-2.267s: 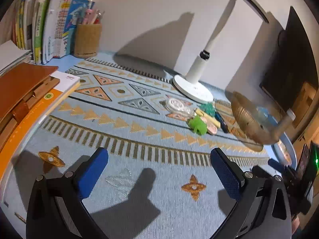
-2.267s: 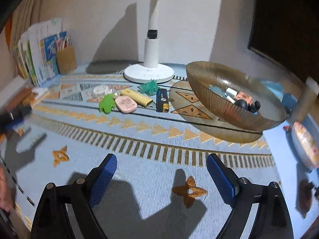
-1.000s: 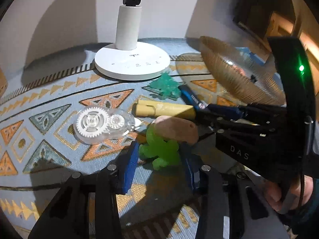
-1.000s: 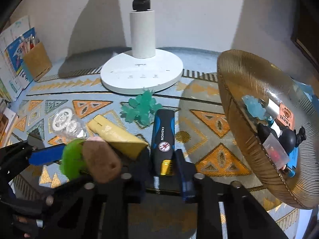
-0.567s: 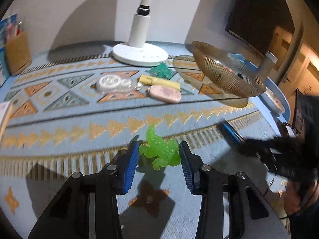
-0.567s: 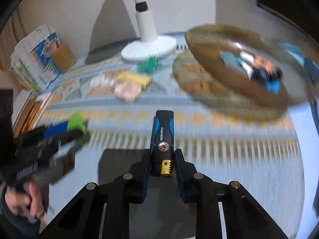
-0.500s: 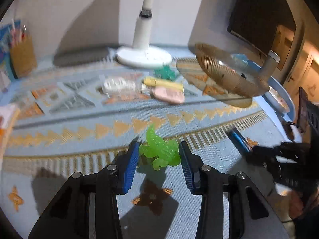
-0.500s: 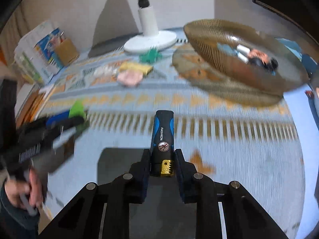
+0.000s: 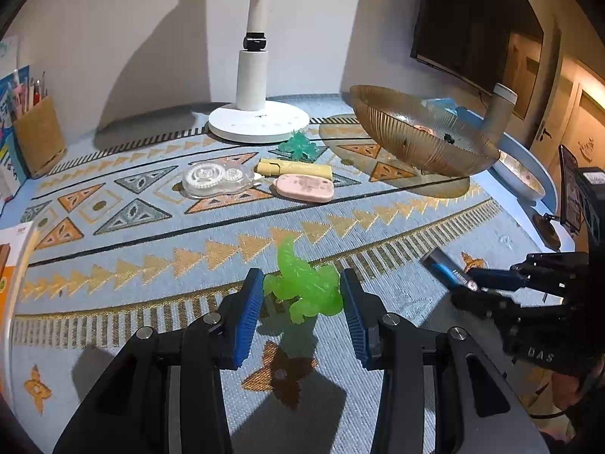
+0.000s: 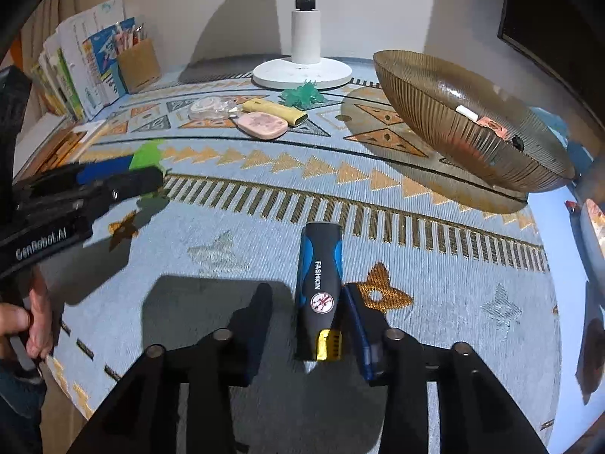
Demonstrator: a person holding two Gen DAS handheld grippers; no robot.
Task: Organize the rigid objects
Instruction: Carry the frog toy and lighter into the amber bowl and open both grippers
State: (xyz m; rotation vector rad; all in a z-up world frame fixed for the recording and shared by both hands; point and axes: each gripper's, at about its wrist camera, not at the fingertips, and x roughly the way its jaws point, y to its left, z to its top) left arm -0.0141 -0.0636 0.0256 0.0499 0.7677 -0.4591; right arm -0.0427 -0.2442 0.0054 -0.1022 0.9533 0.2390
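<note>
A translucent green lizard toy (image 9: 302, 287) hangs just above the patterned mat (image 9: 151, 249), and my left gripper (image 9: 300, 295) is shut on it with both blue pads pressing its sides. To the right, a black and blue lighter (image 10: 319, 291) marked FASHION stands between the fingers of my right gripper (image 10: 307, 287). It leans on the right finger (image 10: 355, 314), and the left finger (image 10: 261, 306) stands a little off it, so that gripper is open. The ribbed amber bowl (image 10: 435, 113) at the back right holds several small items.
Near the white lamp base (image 9: 259, 123) lie a clear tape dispenser (image 9: 217, 181), a yellow bar (image 9: 295, 169), a pink eraser (image 9: 304, 188) and a teal toy (image 9: 300, 145). A pen holder (image 9: 38, 136) and books (image 10: 87, 64) line the left. A white dish (image 9: 518, 178) sits at the right edge.
Both grippers carried their objects from the row by the lamp back to the near part of the mat and stopped. The right jaws have parted a little and the lighter has tilted.
</note>
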